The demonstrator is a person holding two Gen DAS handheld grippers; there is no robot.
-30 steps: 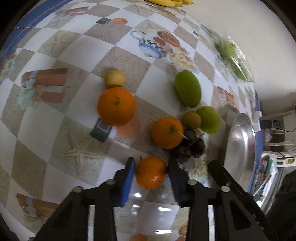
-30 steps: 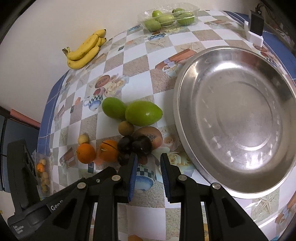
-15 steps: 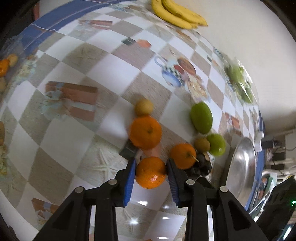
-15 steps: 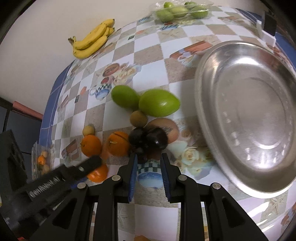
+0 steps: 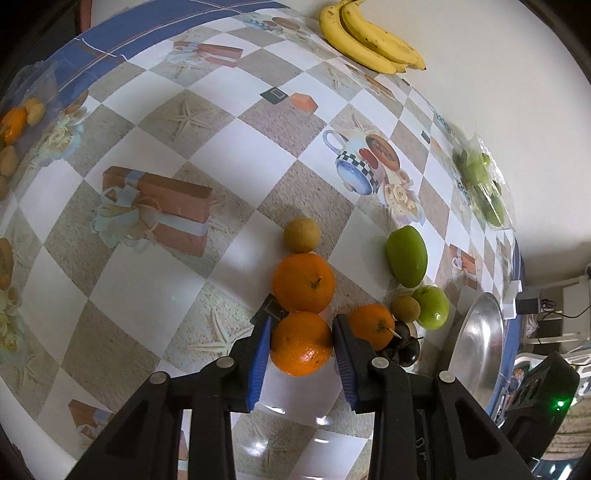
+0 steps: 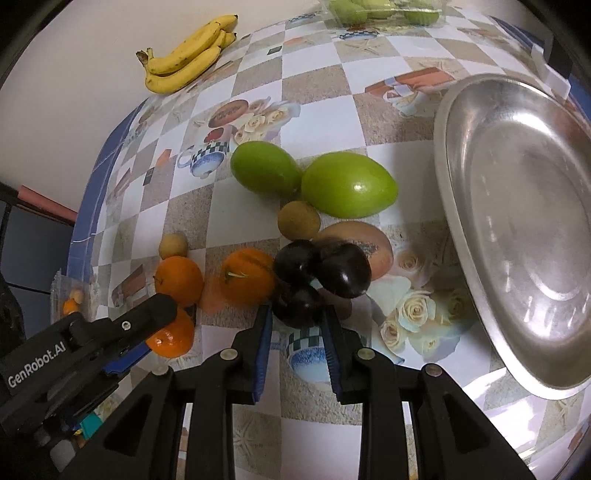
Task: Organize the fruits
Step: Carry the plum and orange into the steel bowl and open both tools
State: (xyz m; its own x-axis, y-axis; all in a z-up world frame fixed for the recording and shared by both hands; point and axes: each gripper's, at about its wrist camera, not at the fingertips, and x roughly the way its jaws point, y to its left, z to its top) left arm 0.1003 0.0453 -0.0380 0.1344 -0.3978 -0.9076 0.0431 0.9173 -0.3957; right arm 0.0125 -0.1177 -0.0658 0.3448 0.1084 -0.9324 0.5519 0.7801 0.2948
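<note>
Lifted since a second ago, the left gripper now carries its orange above the checked table, blue pads pressed on either flank of the fruit, where it earlier sat on the cloth; the right gripper has come forward to the dark plums, its jaws standing a little apart around the nearest plum, though whether the pads actually touch it cannot be told.

By size: the steel platter lies bare at the table's right edge, tilted in the lens, its long axis running from the near edge toward the far one; the banana bunch rests at the far left edge, long axis slanting along that edge, stem end toward the left; two green mangoes lie touching near the middle, long axes roughly across the table, the nearer one's tapered tip toward the platter; two more oranges sit left of the plums, one with its stalk pointing left; two small brownish fruits, one just beside the mangoes and one beyond the oranges, are the smallest; a clear pack of green fruit stays at the far edge.

With one orange airborne and nothing yet on the platter, sorting appears barely begun; the platter seems the likely destination.
</note>
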